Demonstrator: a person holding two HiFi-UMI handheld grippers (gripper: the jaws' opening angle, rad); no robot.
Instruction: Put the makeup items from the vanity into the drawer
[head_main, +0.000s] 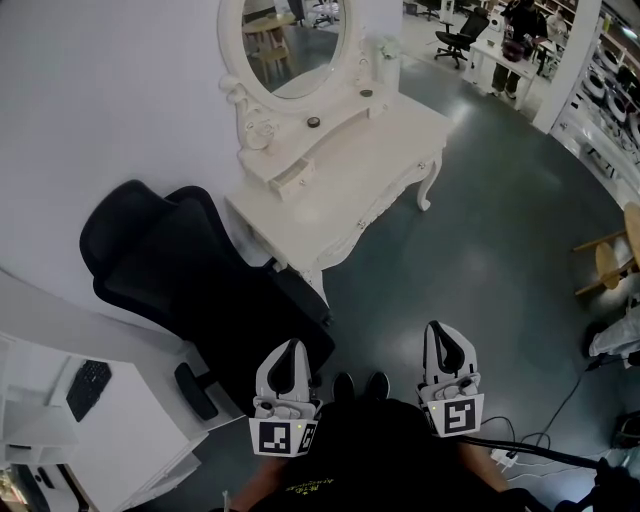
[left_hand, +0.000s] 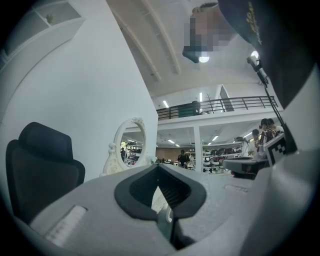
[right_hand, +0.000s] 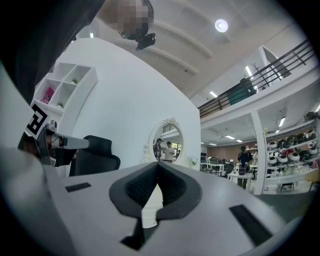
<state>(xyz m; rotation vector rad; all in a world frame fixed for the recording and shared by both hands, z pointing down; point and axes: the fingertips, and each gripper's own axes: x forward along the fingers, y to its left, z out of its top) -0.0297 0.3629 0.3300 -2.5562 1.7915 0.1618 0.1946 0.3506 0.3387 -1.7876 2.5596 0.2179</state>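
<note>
**A:** Head view first: where are the makeup items found?

**B:** Two small dark makeup items (head_main: 313, 122) (head_main: 366, 93) are seen on the raised shelf of the white vanity (head_main: 370, 170), below the oval mirror (head_main: 290, 45). What they are cannot be told at this size. A small drawer (head_main: 288, 179) is seen standing slightly out from the shelf front, just below the nearer item.

**A:** How is that placed against the claws?

**B:** The vanity lies ahead and well apart from both, with its long axis running from near-left to far-right. The left gripper (head_main: 292, 345) is judged slightly nearer to the drawer, though a black office chair (head_main: 170, 270) stands beside that path. The right gripper (head_main: 438, 328) is faced by open floor. A walk forward is judged necessary before any reach.

**A:** And the jaws?

**B:** In the left gripper view the jaws are seen pressed together with nothing between them. The same is seen in the right gripper view. Nothing is held or touched by either, so no item is judged stowed yet.
</note>
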